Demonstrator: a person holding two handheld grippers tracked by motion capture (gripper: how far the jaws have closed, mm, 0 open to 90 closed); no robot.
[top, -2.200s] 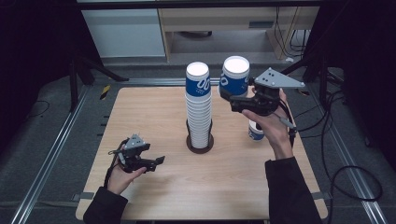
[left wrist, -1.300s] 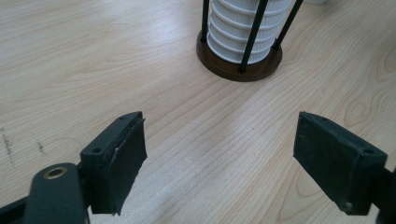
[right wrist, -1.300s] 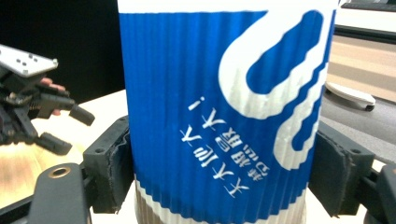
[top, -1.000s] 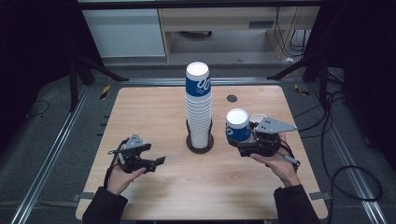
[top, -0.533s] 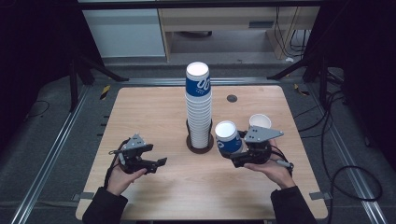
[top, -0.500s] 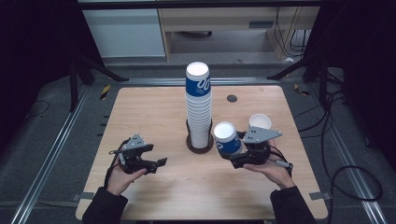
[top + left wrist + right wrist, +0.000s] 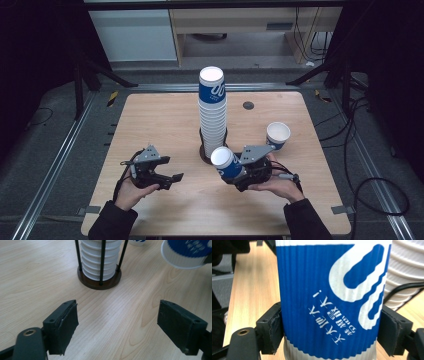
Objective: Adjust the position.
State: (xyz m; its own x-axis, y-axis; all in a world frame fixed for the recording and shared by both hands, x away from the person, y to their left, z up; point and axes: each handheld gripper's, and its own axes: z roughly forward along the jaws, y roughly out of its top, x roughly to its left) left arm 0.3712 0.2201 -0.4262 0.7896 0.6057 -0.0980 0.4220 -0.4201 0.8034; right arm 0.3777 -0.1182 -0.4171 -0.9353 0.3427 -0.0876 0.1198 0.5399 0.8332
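The right claw (image 7: 235,172) clamps a blue cup (image 7: 226,163), tilted, above the counter (image 7: 150,115) just beside the cup stack (image 7: 212,112). The left claw (image 7: 167,172) gapes wide, holding nothing.

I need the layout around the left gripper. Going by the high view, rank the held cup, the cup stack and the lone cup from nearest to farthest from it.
1. Held cup: in the right gripper, just across from the left gripper.
2. Cup stack: table centre, farther back.
3. Lone cup: upright at the right side.
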